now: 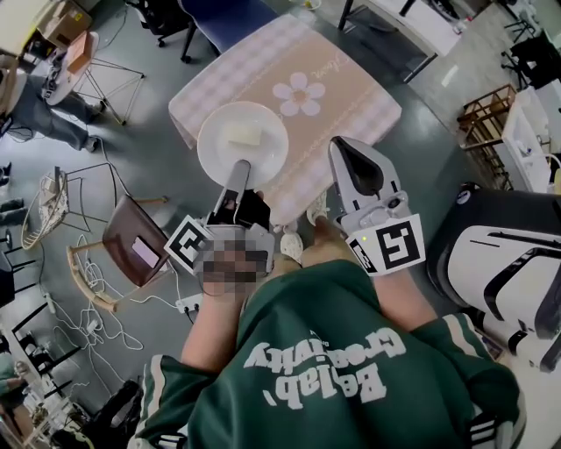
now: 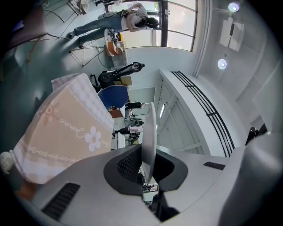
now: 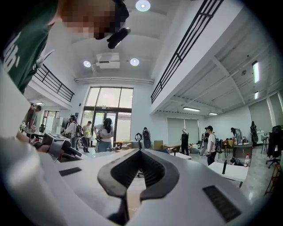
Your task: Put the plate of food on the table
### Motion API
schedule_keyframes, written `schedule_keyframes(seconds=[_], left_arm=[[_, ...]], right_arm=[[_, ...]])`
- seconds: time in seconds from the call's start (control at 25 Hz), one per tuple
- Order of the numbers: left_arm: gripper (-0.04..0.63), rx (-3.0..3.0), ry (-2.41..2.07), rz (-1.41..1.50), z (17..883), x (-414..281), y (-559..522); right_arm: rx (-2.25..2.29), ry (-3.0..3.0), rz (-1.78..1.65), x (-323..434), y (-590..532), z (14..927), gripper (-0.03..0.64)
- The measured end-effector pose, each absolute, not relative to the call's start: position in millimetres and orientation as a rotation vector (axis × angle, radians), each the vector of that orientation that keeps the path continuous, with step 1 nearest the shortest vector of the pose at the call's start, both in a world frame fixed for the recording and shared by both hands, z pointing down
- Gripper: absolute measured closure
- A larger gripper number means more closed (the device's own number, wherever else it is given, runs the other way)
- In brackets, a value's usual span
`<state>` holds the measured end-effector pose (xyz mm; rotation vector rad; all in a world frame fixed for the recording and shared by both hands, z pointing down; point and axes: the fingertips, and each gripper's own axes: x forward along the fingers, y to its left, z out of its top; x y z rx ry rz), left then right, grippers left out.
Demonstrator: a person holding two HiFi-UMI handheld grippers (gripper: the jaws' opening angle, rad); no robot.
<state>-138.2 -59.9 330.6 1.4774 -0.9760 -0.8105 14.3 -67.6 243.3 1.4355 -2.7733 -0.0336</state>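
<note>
A round white plate (image 1: 243, 145) carrying a pale block of food (image 1: 243, 134) is over the near left corner of the table (image 1: 342, 96), which wears a pink checked cloth with a white flower. My left gripper (image 1: 238, 173) is shut on the plate's near rim. Whether the plate rests on the cloth I cannot tell. In the left gripper view the plate (image 2: 149, 132) stands edge-on, pinched between the jaws of the left gripper (image 2: 148, 170), with the table (image 2: 66, 128) to the left. My right gripper (image 1: 338, 146) hangs by the table's near edge, shut and empty; the right gripper (image 3: 139, 152) shows its jaws meeting.
A brown chair (image 1: 131, 237) and wire-frame stools (image 1: 96, 74) stand left of the table. A blue chair (image 1: 223, 17) is behind it, with another table (image 1: 412, 22) further back. A white machine (image 1: 508, 263) and a wooden rack (image 1: 486, 110) stand at the right. Several people stand far off.
</note>
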Motion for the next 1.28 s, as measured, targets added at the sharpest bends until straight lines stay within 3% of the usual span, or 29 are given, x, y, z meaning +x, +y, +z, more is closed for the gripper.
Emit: schedule_keyframes(seconds=[0.84,1.28], left_arm=[[0.565,1.424,-1.036,-0.819,374,-101,-159],[0.565,1.347,-1.112,-0.799,438,-100,-218]], right_arm=[[1.212,-2.859,0.041,14,-191,275,0.601],[1.04,-2.875,0.216,3,-249,331,0.601]])
